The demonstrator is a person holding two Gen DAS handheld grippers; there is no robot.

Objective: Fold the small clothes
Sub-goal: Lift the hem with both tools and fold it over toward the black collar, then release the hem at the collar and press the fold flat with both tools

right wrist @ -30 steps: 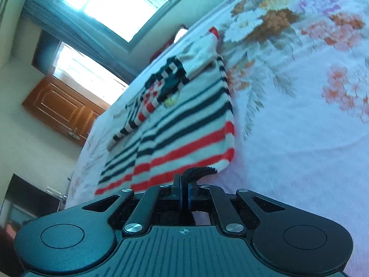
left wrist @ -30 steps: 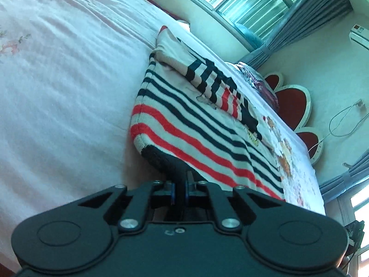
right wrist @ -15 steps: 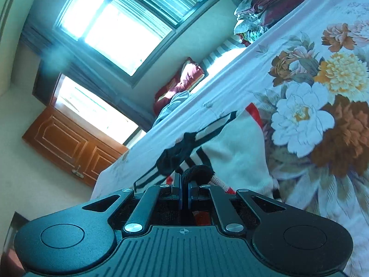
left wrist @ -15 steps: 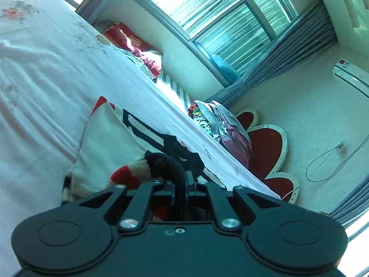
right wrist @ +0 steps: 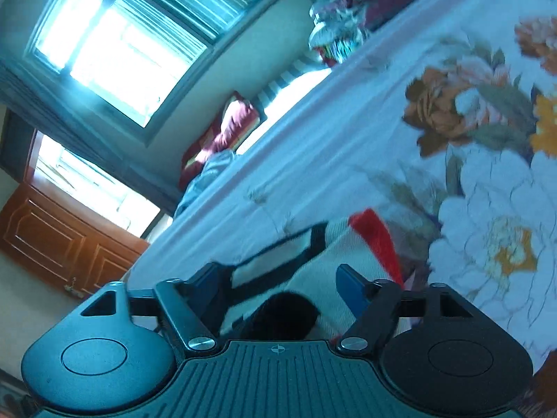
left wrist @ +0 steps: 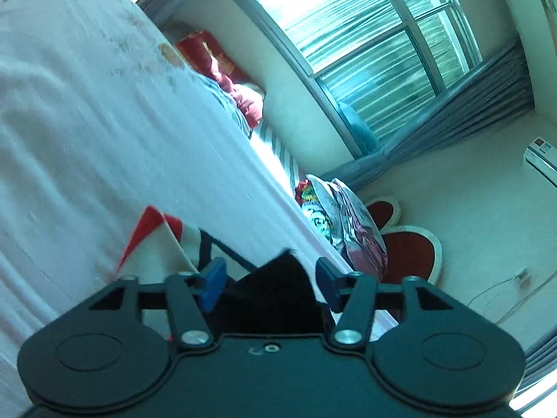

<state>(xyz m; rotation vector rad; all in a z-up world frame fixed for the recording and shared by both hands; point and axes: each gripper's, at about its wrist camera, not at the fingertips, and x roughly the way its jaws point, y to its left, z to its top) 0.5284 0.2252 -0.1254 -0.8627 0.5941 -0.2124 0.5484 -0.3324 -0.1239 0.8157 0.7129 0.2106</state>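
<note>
Between both sets of fingers, close ahead, lies the striped sweater (right wrist: 341, 261) on the bed (right wrist: 348, 132). Left gripper (left wrist: 269, 284) and right gripper (right wrist: 283, 285) stand wide apart, holding nothing. Its black hem lies nearest; neither hand looks closer.

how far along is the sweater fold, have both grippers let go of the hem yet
Done: the black hem lies on the upper part of the striped sweater, so the bottom-to-top fold looks made. In hand: nothing; the left gripper and right gripper both stand open, fingers apart around the fabric. Left: backing the grippers away over the floral bedsheet, and perhaps tidying the fold; most of the garment is out of view.
</note>
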